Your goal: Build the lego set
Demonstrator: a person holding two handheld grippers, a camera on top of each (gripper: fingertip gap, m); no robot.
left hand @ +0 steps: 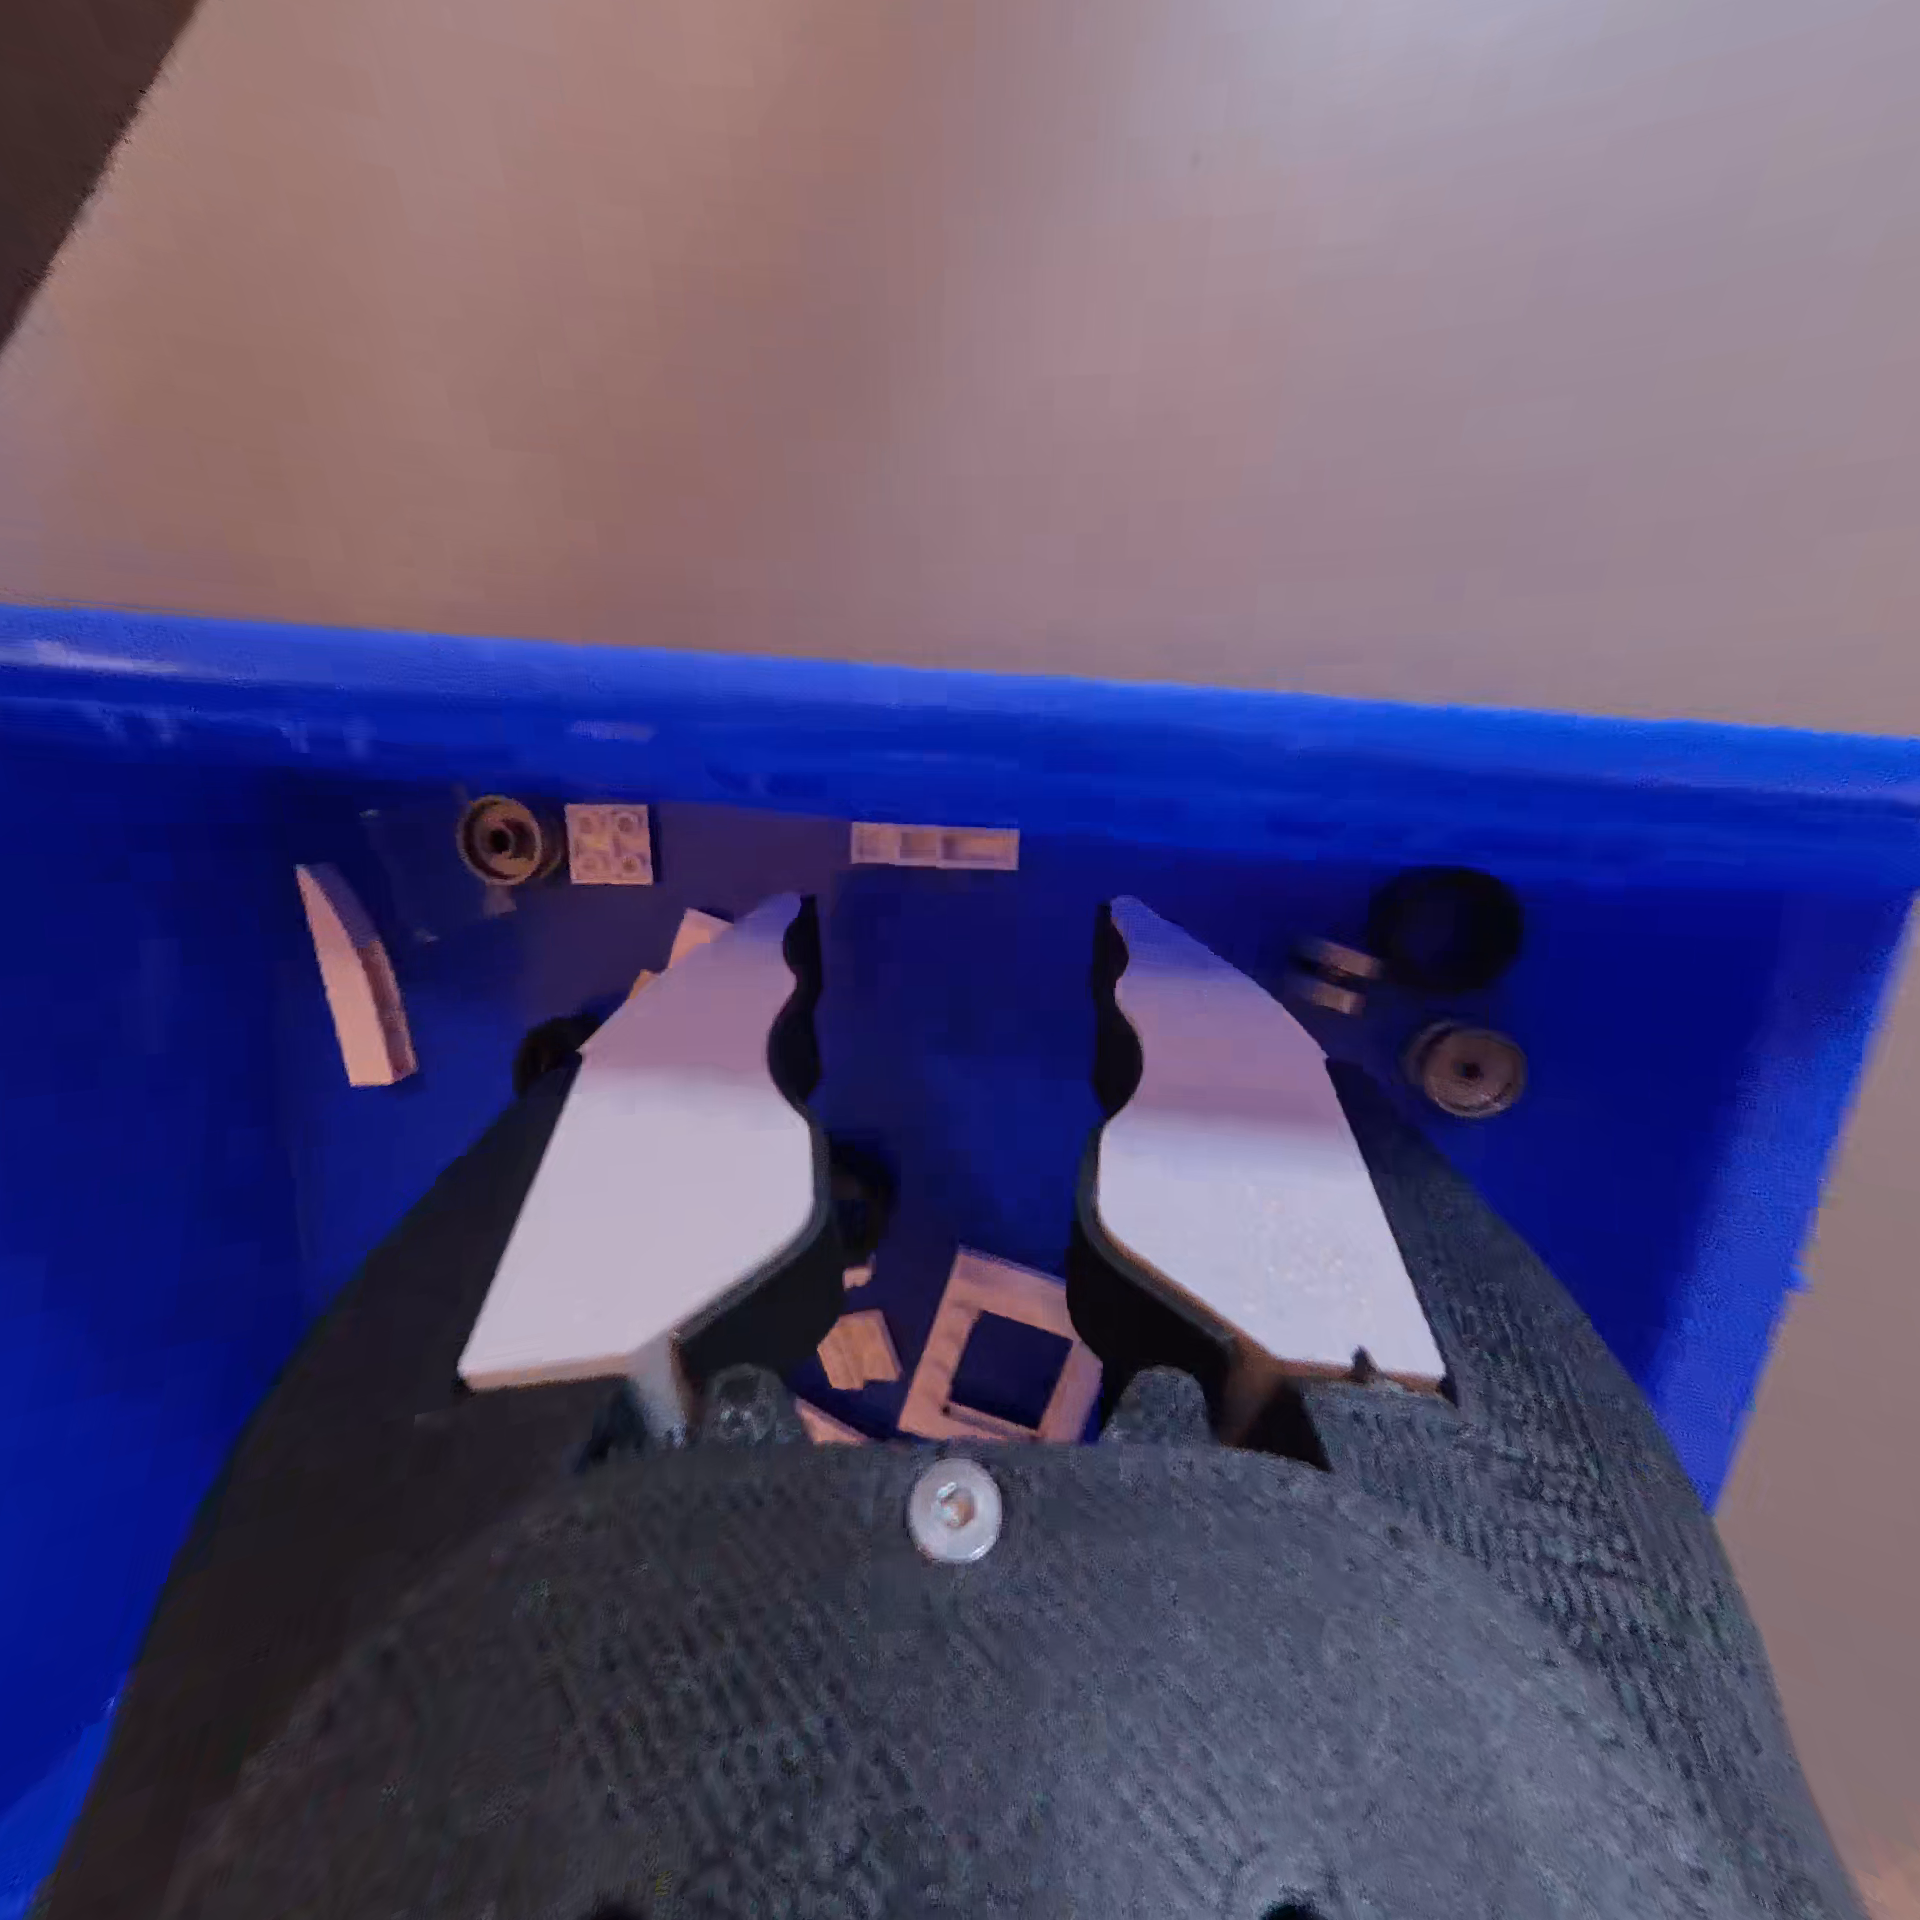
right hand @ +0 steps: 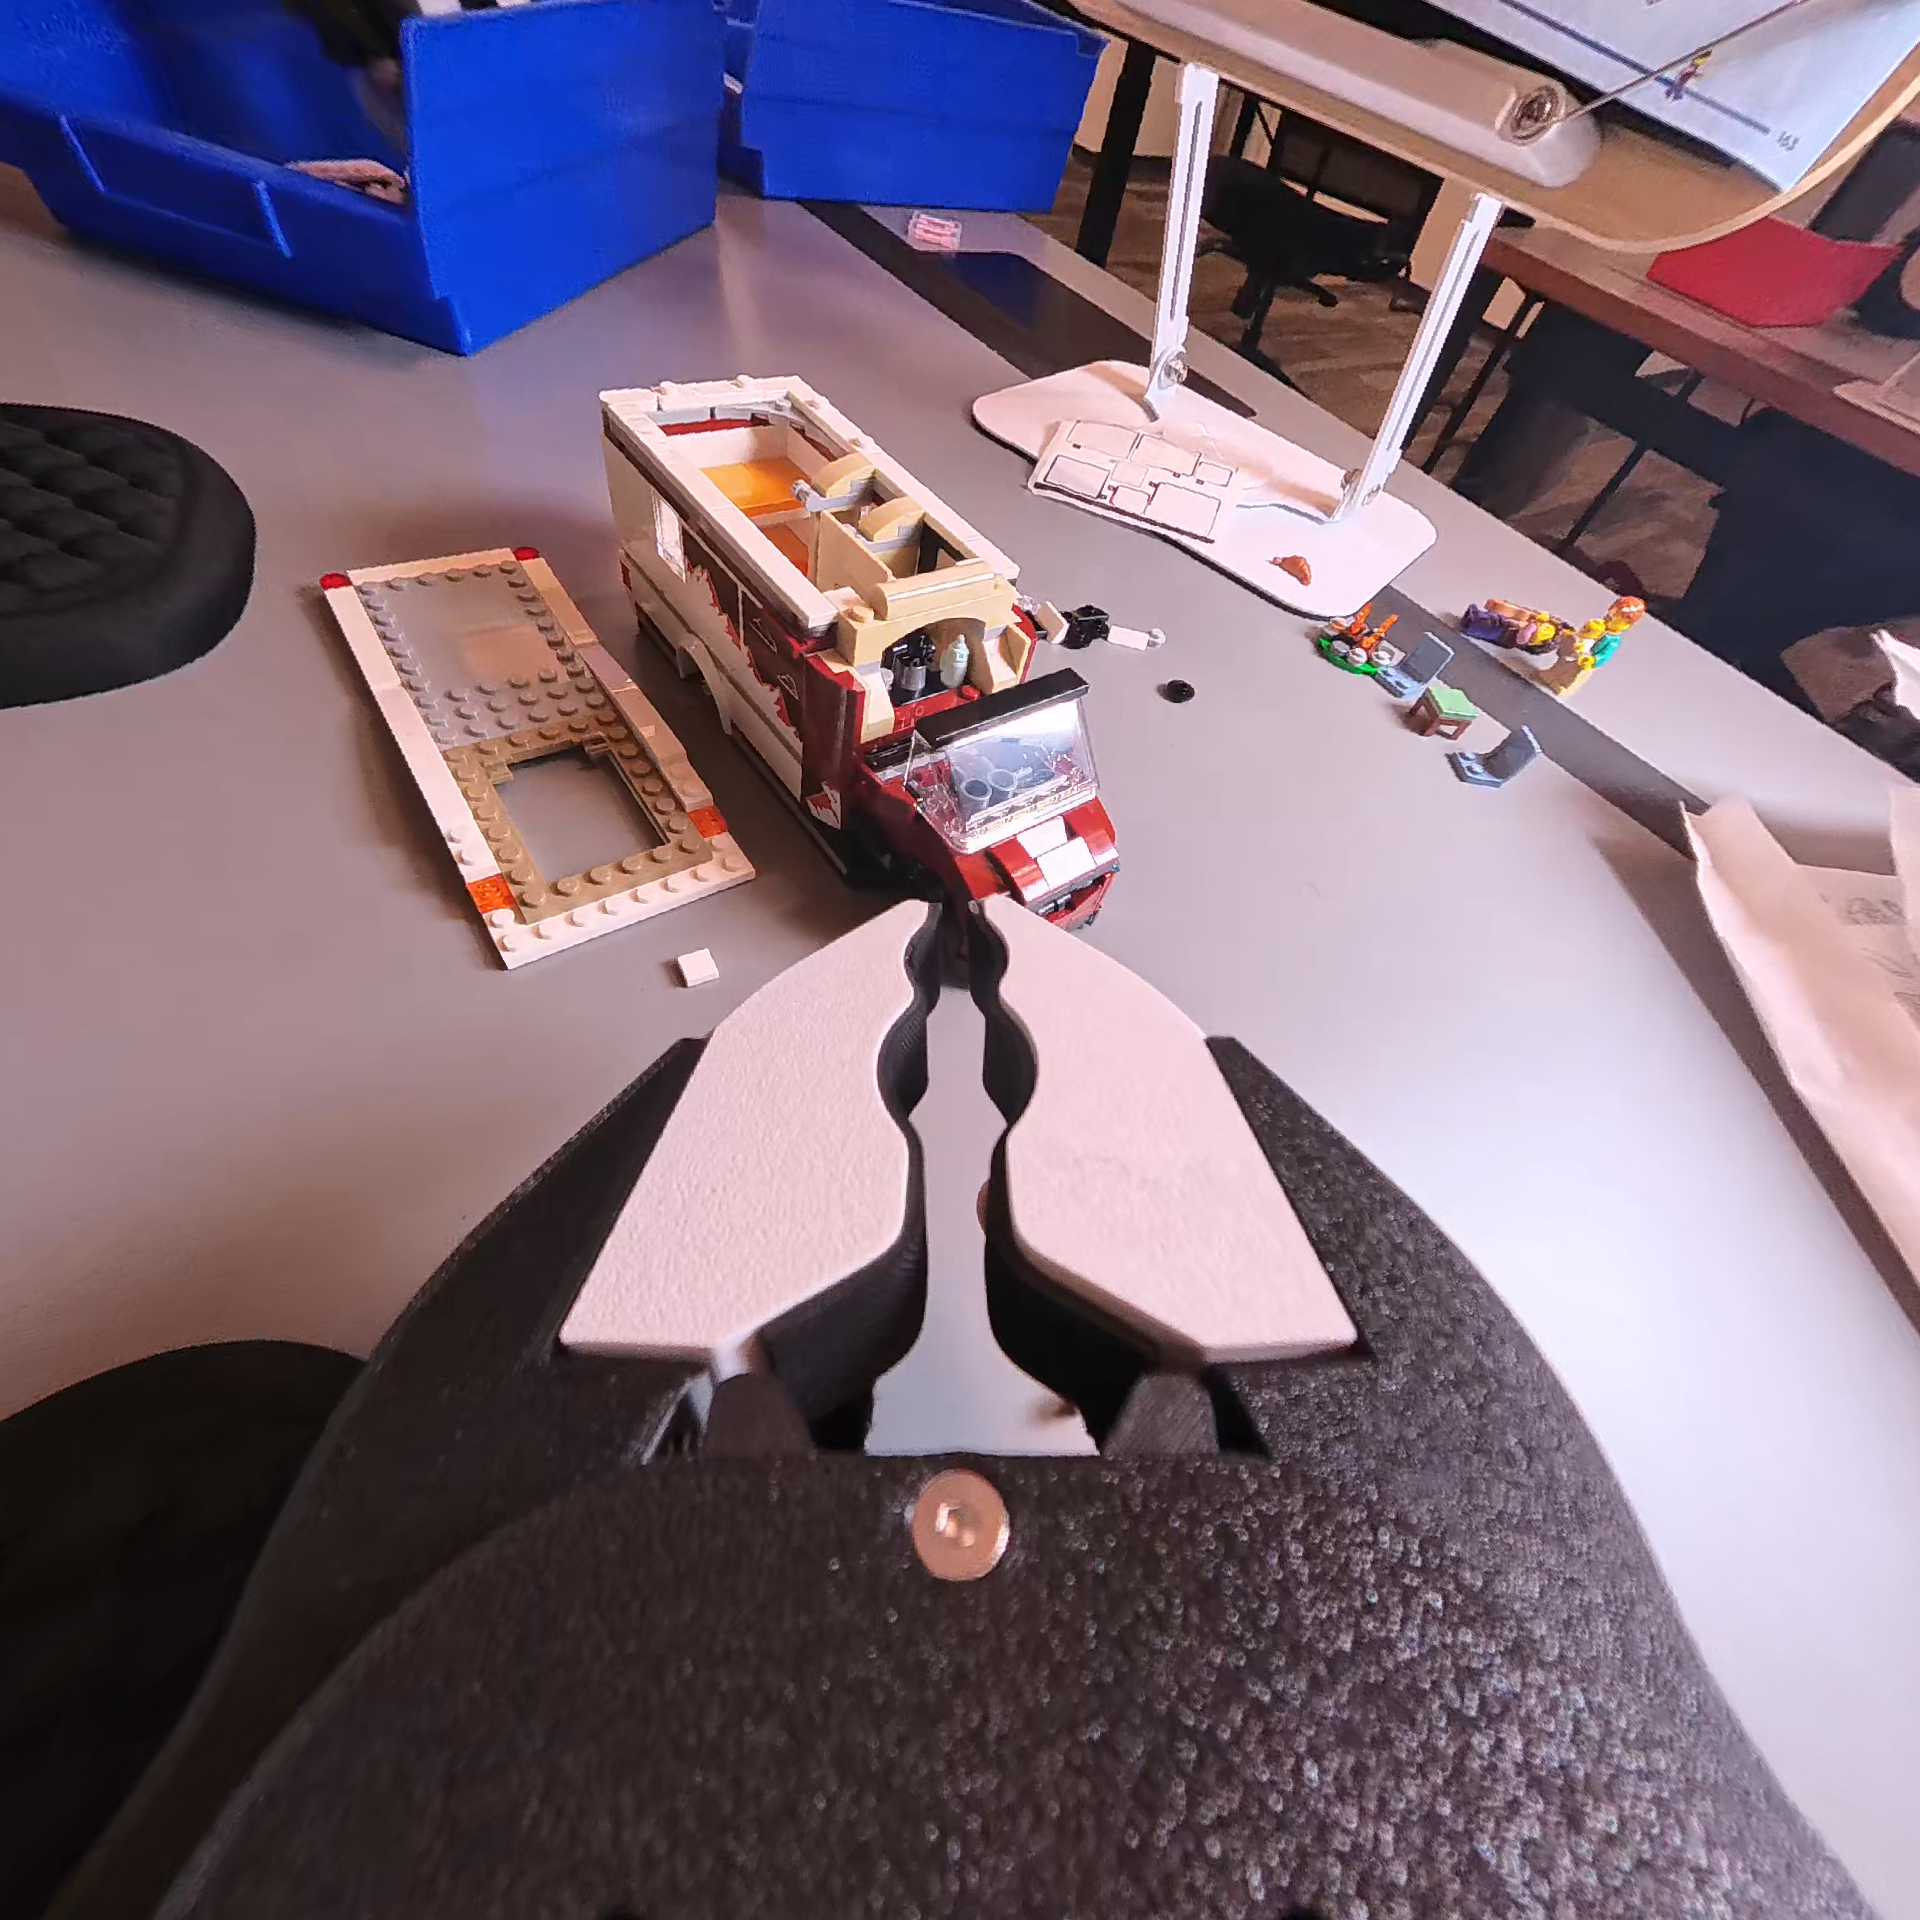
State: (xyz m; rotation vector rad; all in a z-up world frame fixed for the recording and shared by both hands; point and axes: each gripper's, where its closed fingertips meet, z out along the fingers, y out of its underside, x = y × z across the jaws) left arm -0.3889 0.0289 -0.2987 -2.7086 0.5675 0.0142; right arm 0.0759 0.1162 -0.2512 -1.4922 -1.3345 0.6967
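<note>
In the left wrist view my left gripper [left hand: 956, 914] is open and empty, reaching down into a blue bin [left hand: 935, 748]. Loose parts lie on the bin floor around it: a white square plate [left hand: 610, 844], a grey wheel hub [left hand: 502, 840], a long white piece [left hand: 933, 844], a curved white piece [left hand: 358, 977], a black tyre [left hand: 1444, 925] and a white frame piece [left hand: 997, 1361]. In the right wrist view my right gripper [right hand: 961, 914] is closed to a narrow slit at the front corner of a cream and dark red brick camper van [right hand: 831, 623]. A thin dark red piece [right hand: 968, 928] sits between its fingertips.
The van's detached roof plate [right hand: 530, 748] lies to its left, with a small white tile [right hand: 696, 968] near it. Blue bins [right hand: 312, 156] stand at the back. A white stand [right hand: 1205, 468], small figures [right hand: 1558, 634] and paper sheets [right hand: 1818, 987] are on the right; a black mat [right hand: 94, 540] is on the left. Left tips to right tips: about 50 cm.
</note>
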